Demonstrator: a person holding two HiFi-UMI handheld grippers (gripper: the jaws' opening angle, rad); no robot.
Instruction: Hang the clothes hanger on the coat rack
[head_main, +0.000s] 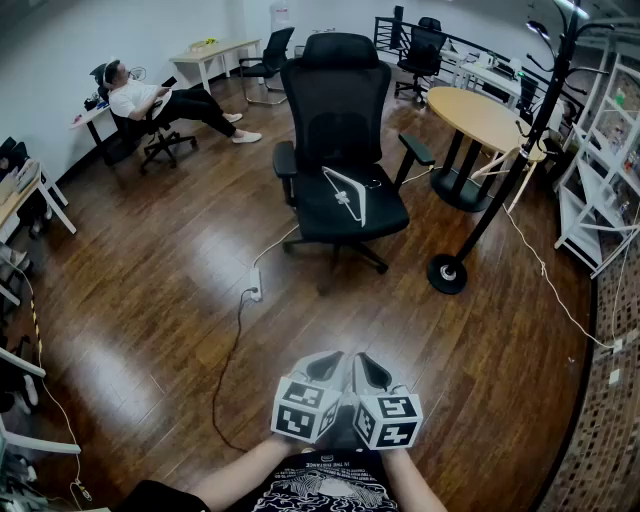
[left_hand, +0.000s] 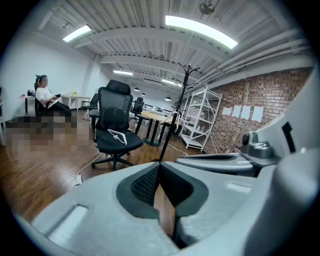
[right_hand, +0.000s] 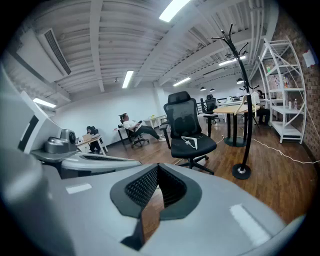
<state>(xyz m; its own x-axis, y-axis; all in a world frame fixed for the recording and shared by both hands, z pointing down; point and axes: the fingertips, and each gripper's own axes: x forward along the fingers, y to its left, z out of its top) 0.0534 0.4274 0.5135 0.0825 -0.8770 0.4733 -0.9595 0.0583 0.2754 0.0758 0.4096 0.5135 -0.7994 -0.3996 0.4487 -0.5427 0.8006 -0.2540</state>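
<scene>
A white clothes hanger (head_main: 347, 195) lies flat on the seat of a black office chair (head_main: 340, 110) in the middle of the room. The black coat rack (head_main: 500, 190) stands to the chair's right on a round base, its hooks bare at the top. Both grippers are held side by side close to my body, far short of the chair. The left gripper (head_main: 325, 360) is shut and holds nothing, and so is the right gripper (head_main: 367, 362). The hanger (left_hand: 117, 135) and rack (left_hand: 175, 117) show ahead in the left gripper view, and the hanger (right_hand: 189, 142) and rack (right_hand: 245, 110) in the right gripper view.
A round wooden table (head_main: 485, 118) stands behind the rack, and white shelving (head_main: 600, 200) lines the right wall. A power strip with its cable (head_main: 254, 285) lies on the wood floor left of the chair. A person (head_main: 150, 105) sits at the back left.
</scene>
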